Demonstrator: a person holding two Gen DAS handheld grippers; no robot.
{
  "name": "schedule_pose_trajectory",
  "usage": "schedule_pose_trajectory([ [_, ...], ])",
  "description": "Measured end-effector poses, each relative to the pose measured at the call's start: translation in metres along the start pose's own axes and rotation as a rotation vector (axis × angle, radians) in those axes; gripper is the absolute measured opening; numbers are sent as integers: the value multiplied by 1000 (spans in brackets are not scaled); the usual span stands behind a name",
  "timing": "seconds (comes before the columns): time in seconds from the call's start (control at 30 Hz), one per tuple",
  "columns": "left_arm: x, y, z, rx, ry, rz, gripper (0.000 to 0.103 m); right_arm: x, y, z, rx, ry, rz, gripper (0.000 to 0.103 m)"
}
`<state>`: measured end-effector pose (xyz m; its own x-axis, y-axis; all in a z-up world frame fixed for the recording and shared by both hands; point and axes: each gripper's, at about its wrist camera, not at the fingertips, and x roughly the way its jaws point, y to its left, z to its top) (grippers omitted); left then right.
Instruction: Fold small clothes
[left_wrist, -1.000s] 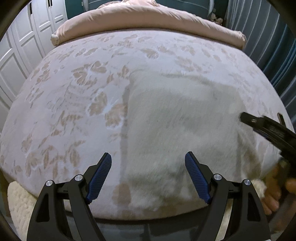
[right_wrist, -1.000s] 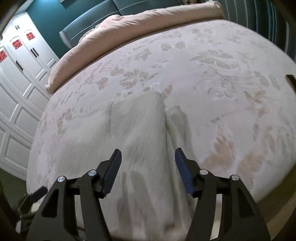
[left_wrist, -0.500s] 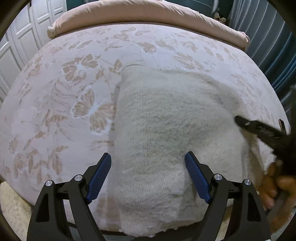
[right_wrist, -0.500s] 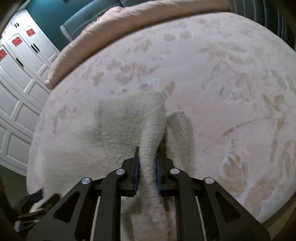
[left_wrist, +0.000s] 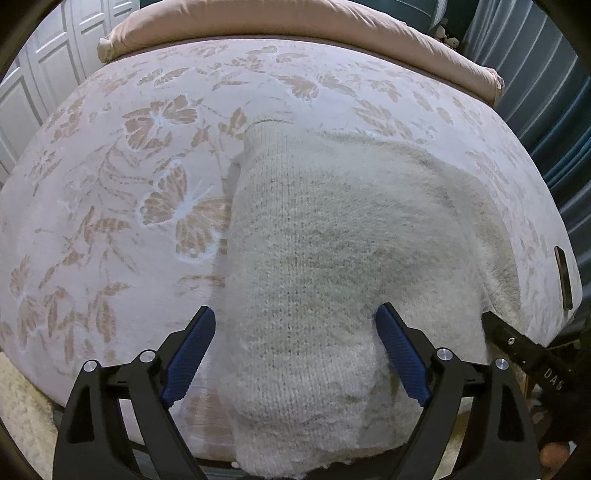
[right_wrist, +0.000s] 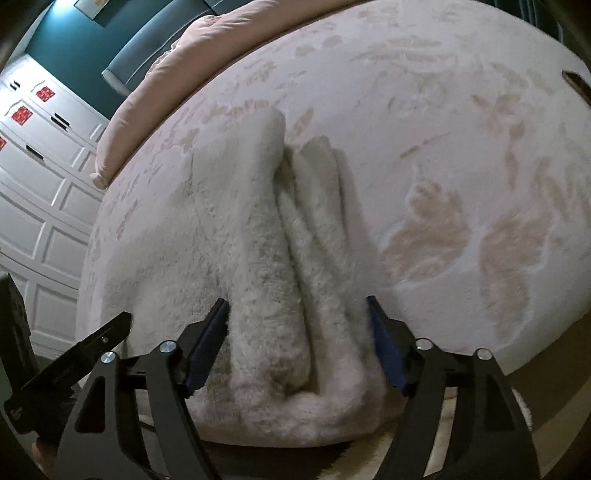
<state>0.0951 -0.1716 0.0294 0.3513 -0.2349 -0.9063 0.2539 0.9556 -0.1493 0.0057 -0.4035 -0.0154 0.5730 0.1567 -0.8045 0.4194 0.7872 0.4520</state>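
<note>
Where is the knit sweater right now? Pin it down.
The knit sweater lies on the floral bedspread at the bed's near edge, right of the butterfly print in the left wrist view, with both open grippers straddling its bunched near end.

Your fuzzy cream knitted garment runs off the left wrist view's bottom edge; right wrist view blurs the floral bedspread.

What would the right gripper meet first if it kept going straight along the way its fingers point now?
Most likely the fuzzy white sweater: its bunched folds lie between the open right gripper fingers, with the bedspread beneath.
</note>
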Motion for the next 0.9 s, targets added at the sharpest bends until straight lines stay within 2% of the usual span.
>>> schedule_pose_trajectory([
  [0.27,21,4,8,-12,25,-37,98,16,-4,7,8,-5,63,83],
  [0.53,49,23,11,-140,63,-264,98,32,6,20,-31,-26,115,88],
  [0.67,46,19,11,-109,36,-278,97,36,7,27,-32,-29,137,86],
  [0.7,45,18,11,-107,36,-280,93,37,8,29,-29,-27,141,81],
  [0.73,43,18,12,-110,36,-284,91,37,7,31,-24,-22,148,71],
  [0.77,40,18,13,-112,36,-292,85,37,6,33,-15,-18,155,68],
  [0.83,33,18,15,-99,31,-306,73,31,5,35,-3,-15,167,42],
  [0.9,23,14,16,-61,26,-327,56,21,3,35,11,-20,189,35],
])
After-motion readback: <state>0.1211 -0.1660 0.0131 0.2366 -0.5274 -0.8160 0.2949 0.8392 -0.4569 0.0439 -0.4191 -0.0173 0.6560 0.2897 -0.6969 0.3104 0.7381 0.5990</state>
